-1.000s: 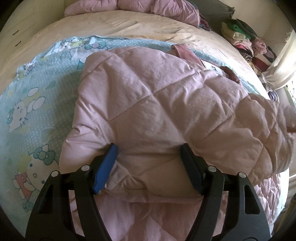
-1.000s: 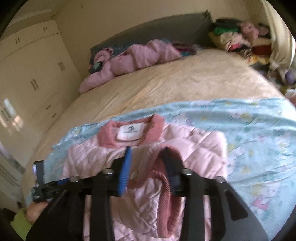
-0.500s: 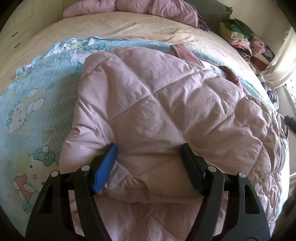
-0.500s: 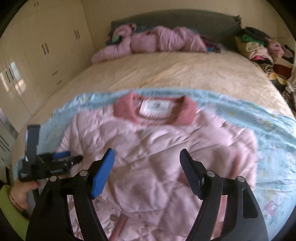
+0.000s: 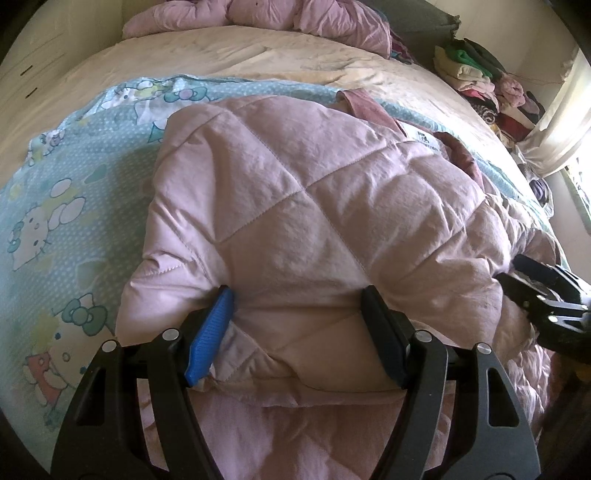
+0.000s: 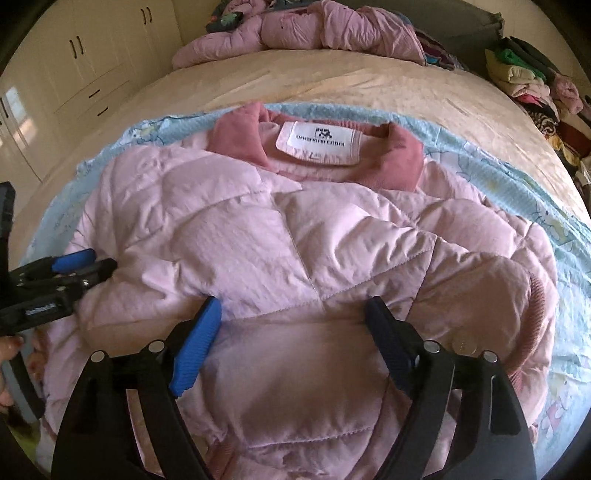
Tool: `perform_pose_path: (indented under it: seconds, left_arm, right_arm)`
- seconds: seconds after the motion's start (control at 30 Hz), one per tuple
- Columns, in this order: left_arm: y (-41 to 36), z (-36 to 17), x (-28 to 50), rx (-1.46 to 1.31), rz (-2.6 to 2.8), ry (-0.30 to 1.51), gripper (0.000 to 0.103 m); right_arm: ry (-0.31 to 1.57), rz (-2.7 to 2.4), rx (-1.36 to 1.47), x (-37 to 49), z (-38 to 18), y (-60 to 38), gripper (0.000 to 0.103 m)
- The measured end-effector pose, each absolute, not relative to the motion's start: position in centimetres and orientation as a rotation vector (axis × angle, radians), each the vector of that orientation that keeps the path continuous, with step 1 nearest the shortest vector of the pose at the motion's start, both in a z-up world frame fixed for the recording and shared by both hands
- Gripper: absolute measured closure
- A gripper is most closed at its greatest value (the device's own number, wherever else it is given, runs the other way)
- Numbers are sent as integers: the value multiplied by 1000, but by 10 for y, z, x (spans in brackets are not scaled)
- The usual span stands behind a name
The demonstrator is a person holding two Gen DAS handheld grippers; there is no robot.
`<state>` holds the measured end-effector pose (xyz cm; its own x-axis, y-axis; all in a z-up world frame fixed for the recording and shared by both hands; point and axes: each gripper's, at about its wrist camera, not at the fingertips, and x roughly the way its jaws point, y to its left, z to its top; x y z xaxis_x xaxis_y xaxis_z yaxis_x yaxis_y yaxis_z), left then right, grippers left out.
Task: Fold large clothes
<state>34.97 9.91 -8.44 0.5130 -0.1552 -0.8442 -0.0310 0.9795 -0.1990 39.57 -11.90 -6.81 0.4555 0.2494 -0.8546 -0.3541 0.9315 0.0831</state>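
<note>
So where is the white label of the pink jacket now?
In the right wrist view the white label sits top centre, inside the dark pink collar, on the jacket's far edge.

a big bed holds a blue cat sheet, a pink coat on it, more pink coats far back.

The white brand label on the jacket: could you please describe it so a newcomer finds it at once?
On the bed, a pink quilted jacket lies on a pale blue cartoon sheet. Inside its darker pink collar sits the white label, the only patch with dark printed lettering.
</note>
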Motion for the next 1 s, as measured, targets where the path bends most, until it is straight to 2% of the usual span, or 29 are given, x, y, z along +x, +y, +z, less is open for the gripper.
perform_pose_path:
  seconds: [0.4, 0.47, 0.53, 0.67, 0.8, 1.0]
  left_arm:
    - [101, -82, 346, -208, -79, 1019, 39]
    - [100, -79, 344, -206, -81, 1019, 40]
    - [98, -76, 342, -192, -73, 1014, 39]
    - [96, -71, 335, -199, -67, 997, 31]
    - [92, -64, 329, -196, -83, 996, 9]
    - [87, -56, 319, -173, -45, 995, 9]
  right_arm:
    - [1014, 376, -87, 391, -66, -122, 21]
    - [996, 389, -67, 385, -60, -125, 18]
    - [979, 412, -40, 378, -54, -128, 12]
    - [966, 444, -10, 367, -45, -134, 5]
    - [953, 447, -6, 356, -36, -139, 5]
    - [922, 428, 42, 345, -23, -153, 5]
